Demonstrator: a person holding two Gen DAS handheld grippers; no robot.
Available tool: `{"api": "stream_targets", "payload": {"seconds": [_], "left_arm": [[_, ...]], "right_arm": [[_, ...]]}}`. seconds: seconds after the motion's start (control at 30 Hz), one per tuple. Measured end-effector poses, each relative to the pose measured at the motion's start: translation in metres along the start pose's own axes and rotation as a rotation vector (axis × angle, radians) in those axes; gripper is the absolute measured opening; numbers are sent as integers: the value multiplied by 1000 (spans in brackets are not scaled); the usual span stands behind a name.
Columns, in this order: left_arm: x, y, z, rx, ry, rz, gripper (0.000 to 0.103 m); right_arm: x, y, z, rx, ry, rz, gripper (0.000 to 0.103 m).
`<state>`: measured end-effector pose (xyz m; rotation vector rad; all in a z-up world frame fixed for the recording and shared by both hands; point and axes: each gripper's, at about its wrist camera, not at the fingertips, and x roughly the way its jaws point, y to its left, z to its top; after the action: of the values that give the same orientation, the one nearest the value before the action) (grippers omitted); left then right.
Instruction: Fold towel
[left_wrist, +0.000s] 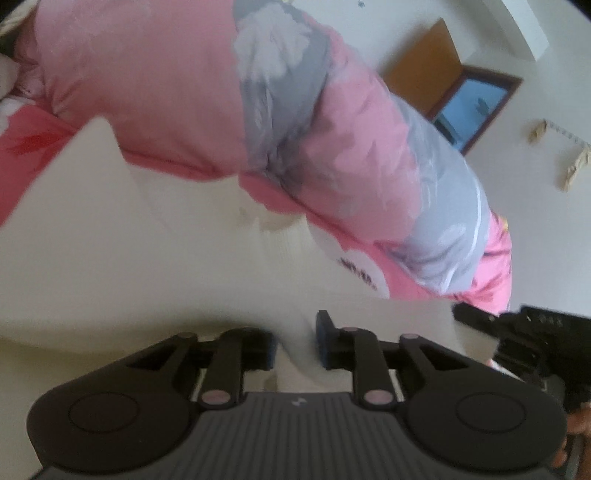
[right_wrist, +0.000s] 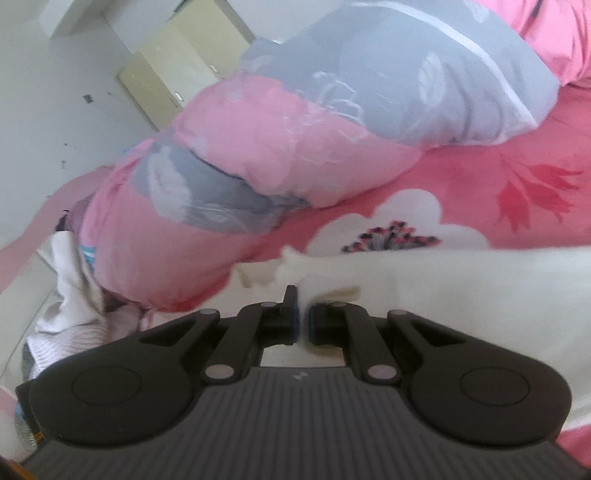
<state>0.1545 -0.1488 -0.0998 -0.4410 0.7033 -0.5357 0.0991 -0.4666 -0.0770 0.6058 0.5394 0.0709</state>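
Left wrist view shows your left gripper (left_wrist: 295, 341) with a bunched ridge of the cream-white terry towel (left_wrist: 155, 266) standing between its blue pads, the jaws part-way apart; motion blur makes it hard to say whether the pads truly press the cloth, though it looks pinched. Your right gripper (right_wrist: 303, 319) has its jaws drawn together on the towel's edge, the cloth passing through the thin slit between the pads. The towel lies spread over the pink flower-printed bedsheet (right_wrist: 480, 177), just in front of the puffy pink-and-grey quilt (right_wrist: 295, 147) that is heaped behind it. You seem to be mid-fold, both grippers carrying one edge across. Next, you need to bring that edge evenly over to the opposite side, keeping both corners level so the layers line up, and make sure the left hold is firm before going further. Both grippers point forward and tilt somewhat downward toward the bed, side by side, the right one's body showing at the edge of the left view.
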Motion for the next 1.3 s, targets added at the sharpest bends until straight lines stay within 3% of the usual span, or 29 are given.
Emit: {"api": "stream_targets", "payload": {"seconds": [0.13, 0.33, 0.43, 0.83, 0.93, 1.07, 1.3], "left_arm": [[-32, 7, -7, 121, -12, 15, 49], [-83, 41, -8, 196, -54, 138, 52], [-94, 61, -6, 177, -60, 193, 52], [-103, 80, -10, 148, -50, 177, 52], [-104, 85, -12, 143, -46, 172, 52], [-108, 91, -11, 140, -52, 154, 52], [-106, 92, -9, 144, -72, 130, 55]], "right_arm": [[10, -9, -3, 8, 17, -13, 4], [14, -8, 1, 4, 11, -11, 4], [14, -7, -2, 1, 12, -11, 4], [34, -34, -23, -5, 121, -125, 4], [36, -40, -23, 8, 149, -171, 11], [14, -47, -17, 69, 83, -204, 17], [-25, -42, -15, 112, -13, -154, 18]]}}
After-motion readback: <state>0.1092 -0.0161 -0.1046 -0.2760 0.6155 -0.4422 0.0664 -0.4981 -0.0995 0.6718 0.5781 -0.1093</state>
